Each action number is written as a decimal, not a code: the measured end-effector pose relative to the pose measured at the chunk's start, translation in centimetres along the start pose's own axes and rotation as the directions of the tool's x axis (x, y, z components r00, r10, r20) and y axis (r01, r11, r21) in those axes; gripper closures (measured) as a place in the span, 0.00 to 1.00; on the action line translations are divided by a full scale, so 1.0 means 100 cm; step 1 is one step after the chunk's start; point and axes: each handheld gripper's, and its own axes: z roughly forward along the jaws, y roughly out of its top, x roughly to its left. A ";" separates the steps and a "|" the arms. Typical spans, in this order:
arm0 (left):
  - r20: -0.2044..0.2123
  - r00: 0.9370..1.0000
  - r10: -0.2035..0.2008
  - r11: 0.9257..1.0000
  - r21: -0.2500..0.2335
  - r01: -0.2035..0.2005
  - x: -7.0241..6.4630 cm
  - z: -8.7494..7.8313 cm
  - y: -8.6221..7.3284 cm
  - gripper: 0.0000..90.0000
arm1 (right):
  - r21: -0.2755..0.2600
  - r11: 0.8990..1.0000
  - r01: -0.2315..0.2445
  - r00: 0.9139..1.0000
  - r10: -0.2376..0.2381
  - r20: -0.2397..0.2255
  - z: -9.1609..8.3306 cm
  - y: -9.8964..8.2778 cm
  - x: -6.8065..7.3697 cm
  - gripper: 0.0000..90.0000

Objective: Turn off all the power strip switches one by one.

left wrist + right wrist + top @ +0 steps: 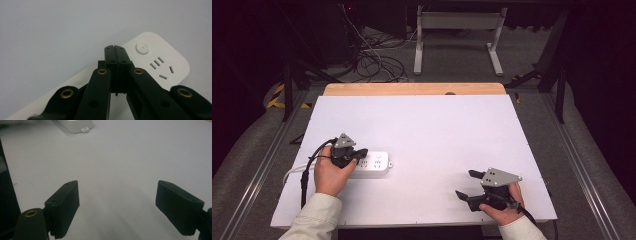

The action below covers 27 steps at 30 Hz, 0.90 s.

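White and bare, the counter [437, 130] fills the middle of a dim room, with a strip of wood along its far edge and a tangle of cables on the floor beyond.

Lying flat on the counter is a white power strip [374, 164], directly under the left claw [360, 152]. In the left gripper view that claw [115, 50] has its two black jaws pressed together with nothing between them, and the tips sit over the strip's top face, just short of a round white button [142, 48]; the socket slots [160, 66] lie a little to the side of the tips. Whether the tips actually touch the plastic is hard to tell from this angle. A pale cord [294, 171] leaves the strip behind the left hand [329, 175].

Well apart from the strip, the right claw [467, 184] rests low near the counter's near edge, held in the right hand [504, 202]. In the right gripper view its jaws stand wide apart over blank counter, holding nothing, with the strip's end [75, 125] far ahead of them.
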 end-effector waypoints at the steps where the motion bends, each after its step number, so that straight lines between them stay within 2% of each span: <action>1: 0.002 1.000 -0.002 1.000 -0.002 0.002 0.000 0.001 0.000 1.00 | 0.000 1.000 0.000 1.000 0.000 0.000 0.000 0.000 0.000 0.22; 7: 0.009 1.000 -0.008 1.000 0.007 0.008 0.000 0.002 -0.001 1.00 | -0.002 1.000 -0.001 1.000 0.001 -0.001 0.000 0.000 0.000 0.22; 14: 0.017 1.000 -0.022 1.000 -0.005 0.022 0.002 0.002 -0.003 1.00 | -0.004 1.000 -0.004 1.000 0.004 -0.003 0.000 0.000 0.001 0.22; 27: -0.009 1.000 -0.024 1.000 -0.005 0.024 -0.002 0.002 -0.003 1.00 | 0.000 1.000 0.000 1.000 0.000 -0.004 0.000 0.000 0.001 0.21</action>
